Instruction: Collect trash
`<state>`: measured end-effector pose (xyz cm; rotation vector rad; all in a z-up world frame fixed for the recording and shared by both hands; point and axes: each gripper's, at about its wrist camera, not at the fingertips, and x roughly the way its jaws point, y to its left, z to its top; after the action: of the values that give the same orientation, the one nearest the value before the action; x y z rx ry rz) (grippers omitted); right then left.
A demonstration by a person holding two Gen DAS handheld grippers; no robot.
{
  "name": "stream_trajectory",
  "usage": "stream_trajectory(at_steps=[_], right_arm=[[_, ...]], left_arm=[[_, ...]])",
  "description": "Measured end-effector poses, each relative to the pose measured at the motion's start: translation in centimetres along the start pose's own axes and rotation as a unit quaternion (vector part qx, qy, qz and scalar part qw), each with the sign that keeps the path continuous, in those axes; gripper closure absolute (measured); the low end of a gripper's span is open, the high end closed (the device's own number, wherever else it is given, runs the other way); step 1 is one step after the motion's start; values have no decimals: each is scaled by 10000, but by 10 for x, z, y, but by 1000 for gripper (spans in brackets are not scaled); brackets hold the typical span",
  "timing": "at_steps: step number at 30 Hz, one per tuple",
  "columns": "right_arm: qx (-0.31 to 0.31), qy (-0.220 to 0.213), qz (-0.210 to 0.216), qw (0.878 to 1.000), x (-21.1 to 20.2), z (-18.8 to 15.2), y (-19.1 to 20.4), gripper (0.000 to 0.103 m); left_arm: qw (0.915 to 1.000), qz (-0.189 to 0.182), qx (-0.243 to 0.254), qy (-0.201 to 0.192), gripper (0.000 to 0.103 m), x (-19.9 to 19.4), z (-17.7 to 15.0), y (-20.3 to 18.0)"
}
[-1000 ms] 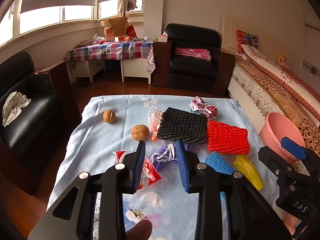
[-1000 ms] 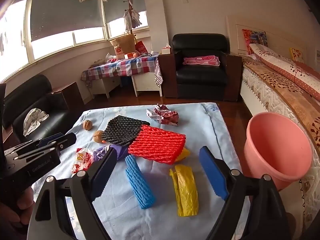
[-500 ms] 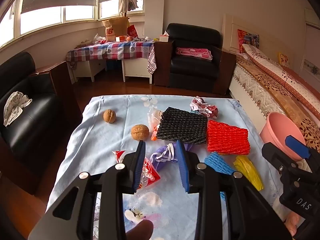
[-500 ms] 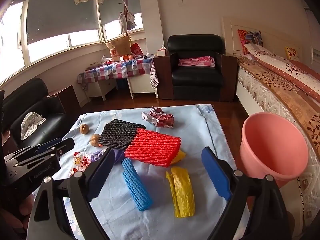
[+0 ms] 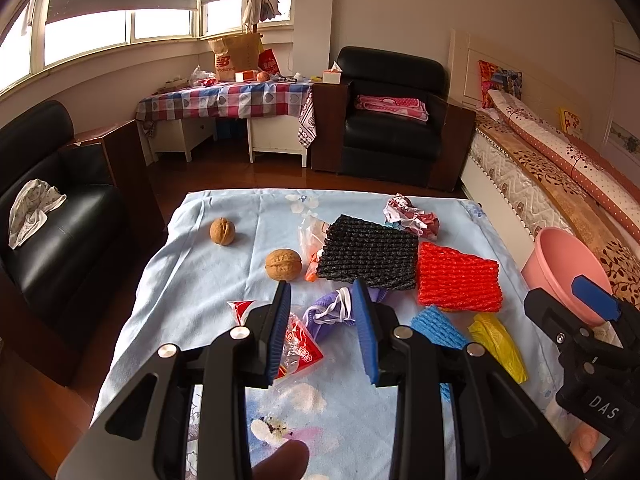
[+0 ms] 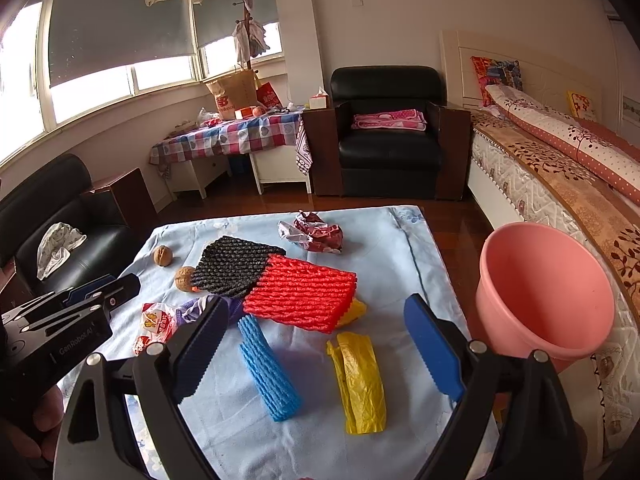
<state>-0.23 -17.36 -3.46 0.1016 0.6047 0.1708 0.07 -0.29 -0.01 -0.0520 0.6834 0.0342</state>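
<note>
Trash lies on a blue cloth-covered table (image 5: 192, 272): a black foam net (image 5: 368, 254), a red foam net (image 5: 458, 282), a blue foam roll (image 6: 268, 372), a yellow plastic bag (image 6: 360, 380), a crumpled wrapper (image 5: 412, 216), a purple bag (image 5: 330, 312) and a red snack packet (image 5: 300, 350). My left gripper (image 5: 322, 334) is open and empty above the purple bag and packet. My right gripper (image 6: 316, 348) is wide open and empty above the blue roll and yellow bag. A pink bin (image 6: 544, 300) stands right of the table.
Two walnuts (image 5: 283, 264) (image 5: 222, 231) lie on the table's left part. A bed (image 6: 560, 168) runs along the right behind the bin. A black armchair (image 5: 392, 120) stands beyond the table, a black sofa (image 5: 52, 208) at the left.
My right gripper has risen and drawn back slightly, so the table looks smaller in its view. My left gripper has barely moved. Nothing was taken hold of.
</note>
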Motion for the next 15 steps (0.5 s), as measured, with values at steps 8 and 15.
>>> stream_trajectory(at_steps=[8, 15], right_arm=[[-14, 68, -146, 9999, 1, 0, -2, 15], [-39, 114, -332, 9994, 3, 2, 0, 15]], left_arm=[[10000, -40, 5, 39, 71, 3, -2, 1], [9999, -79, 10, 93, 71, 7, -5, 0]])
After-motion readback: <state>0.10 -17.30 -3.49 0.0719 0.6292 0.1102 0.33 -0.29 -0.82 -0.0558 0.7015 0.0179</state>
